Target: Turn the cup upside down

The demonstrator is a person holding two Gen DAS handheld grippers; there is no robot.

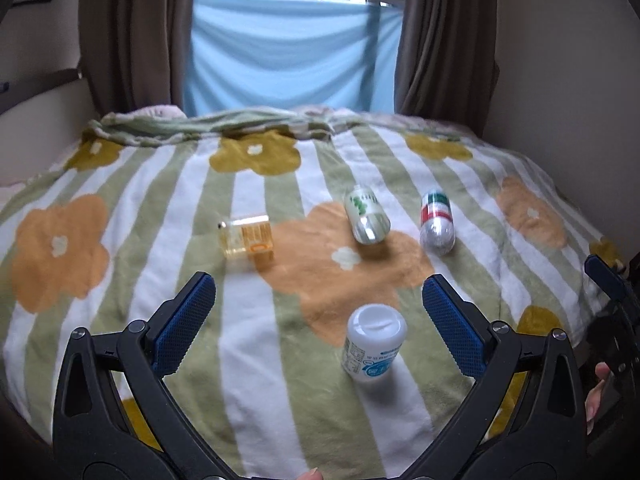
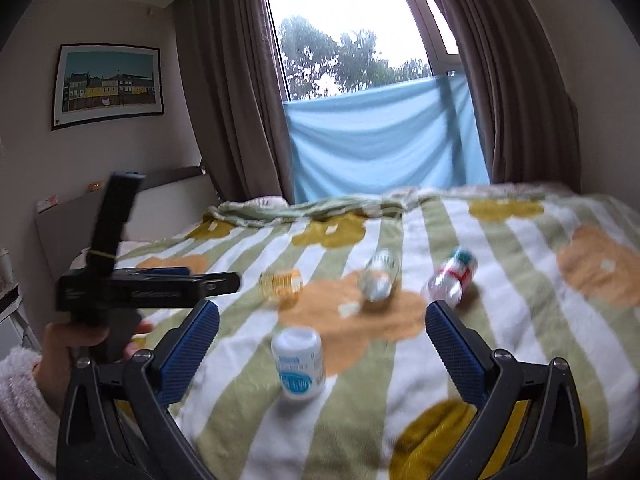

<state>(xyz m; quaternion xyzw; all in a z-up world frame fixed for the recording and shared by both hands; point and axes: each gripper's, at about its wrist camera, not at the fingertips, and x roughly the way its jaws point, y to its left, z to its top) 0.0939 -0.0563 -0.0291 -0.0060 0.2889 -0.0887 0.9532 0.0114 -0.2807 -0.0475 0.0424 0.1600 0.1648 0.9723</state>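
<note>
Several cups rest on a flowered, striped blanket [image 1: 256,360]. A white cup [image 1: 374,342] [image 2: 300,362] stands with its flat base up, nearest to me. An amber see-through cup [image 1: 248,240] [image 2: 280,282] lies on its side at the left. A green-patterned cup [image 1: 366,216] [image 2: 378,276] and a red-and-green cup [image 1: 437,218] [image 2: 452,276] lie on their sides farther back. My left gripper [image 1: 320,282] [image 2: 228,282] hovers open above the blanket, short of the white cup. My right gripper [image 2: 322,308] is open and holds nothing.
The bed runs back to a window with brown curtains [image 1: 124,40] and a hung blue sheet [image 1: 288,52]. A framed picture [image 2: 108,84] hangs on the left wall. A hand [image 2: 60,344] in a fuzzy white sleeve holds the left gripper.
</note>
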